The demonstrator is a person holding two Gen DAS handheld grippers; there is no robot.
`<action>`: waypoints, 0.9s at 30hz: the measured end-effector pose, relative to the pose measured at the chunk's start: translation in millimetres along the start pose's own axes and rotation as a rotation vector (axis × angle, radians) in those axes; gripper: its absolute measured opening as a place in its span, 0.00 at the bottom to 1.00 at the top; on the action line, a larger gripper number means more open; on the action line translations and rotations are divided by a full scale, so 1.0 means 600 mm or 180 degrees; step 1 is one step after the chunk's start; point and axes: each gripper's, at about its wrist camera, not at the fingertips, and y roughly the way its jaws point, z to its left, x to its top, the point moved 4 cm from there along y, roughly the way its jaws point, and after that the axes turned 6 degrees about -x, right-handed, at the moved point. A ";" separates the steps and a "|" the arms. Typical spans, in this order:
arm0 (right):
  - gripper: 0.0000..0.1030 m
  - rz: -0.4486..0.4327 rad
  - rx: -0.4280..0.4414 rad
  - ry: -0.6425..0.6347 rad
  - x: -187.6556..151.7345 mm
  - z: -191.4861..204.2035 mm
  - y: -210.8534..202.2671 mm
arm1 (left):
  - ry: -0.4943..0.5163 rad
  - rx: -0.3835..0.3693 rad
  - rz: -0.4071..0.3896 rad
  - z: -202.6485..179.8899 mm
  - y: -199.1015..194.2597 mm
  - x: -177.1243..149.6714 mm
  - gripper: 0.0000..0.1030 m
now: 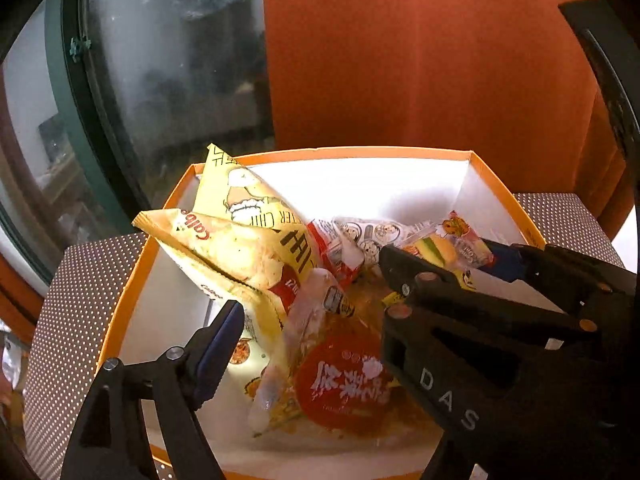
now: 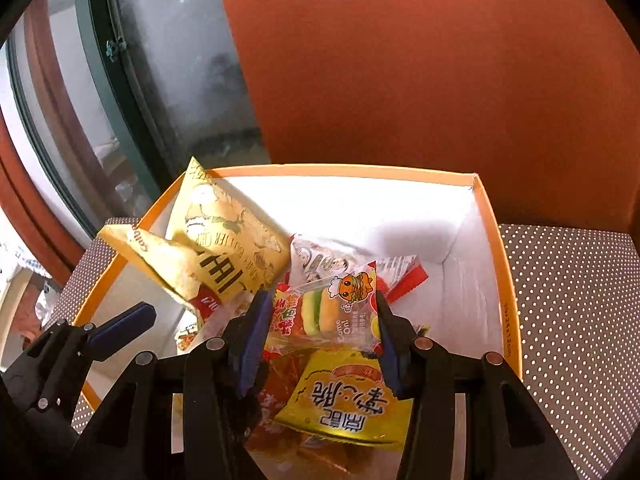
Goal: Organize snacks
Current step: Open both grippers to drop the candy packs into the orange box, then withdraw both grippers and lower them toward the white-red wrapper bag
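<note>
Right tool (image 2: 320,344): blue pads clamped on the burger gummy pack (image 2: 332,312), one pad on each side edge. Pack hangs flat between the pads over the middle of the orange box (image 2: 508,280). Holding it by the edges keeps the soft candy inside from being squashed and lets it drop flat onto the pile.

Left tool (image 1: 312,320): fingers spread wide, nothing between the pads. It sits low over the near-left part of the box, above the clear wrapped snack (image 1: 304,320) and the red round-label packet (image 1: 344,384). My read: it is finished with a snack, or lined up for the next one.

Pose: both tools tilt steeply down into the box, side by side, the left tool's right finger almost against the right tool.

Outward: two yellow chip bags (image 1: 248,232) lean against the left wall and poke above the rim, probably too tall to lie flat. Yellow packet (image 2: 352,404) lies under the held pack. Red-and-white packet (image 2: 404,276) towards the back. Right half of the box floor is bare white, so that is the room left. Box stands on a dotted grey surface (image 2: 568,300) in front of an orange wall (image 2: 420,60).

Risk: dropped here, the pack lands on the heap, not in the free space.
</note>
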 end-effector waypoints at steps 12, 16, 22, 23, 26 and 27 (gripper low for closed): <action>0.68 0.0205 -0.0084 -0.0102 -0.013 0.022 -0.011 | -0.0086 -0.0103 0.0026 0.016 -0.029 -0.028 0.84; 0.84 0.0215 -0.0127 -0.0160 -0.024 0.036 -0.026 | -0.0092 -0.0084 0.0026 0.026 -0.046 -0.039 0.84; 0.86 0.0224 -0.0134 -0.0162 -0.040 0.040 -0.046 | 0.0032 -0.0106 -0.0081 0.014 -0.070 -0.053 0.84; 0.86 0.0220 -0.0136 -0.0143 -0.044 0.038 -0.052 | 0.0054 -0.0111 -0.0106 0.011 -0.074 -0.055 0.84; 0.86 0.0198 -0.0158 -0.0106 -0.051 0.037 -0.067 | 0.0093 -0.0136 -0.0170 0.001 -0.086 -0.059 0.84; 0.86 0.0184 -0.0173 -0.0098 -0.054 0.036 -0.074 | 0.0107 -0.0150 -0.0195 -0.003 -0.092 -0.062 0.84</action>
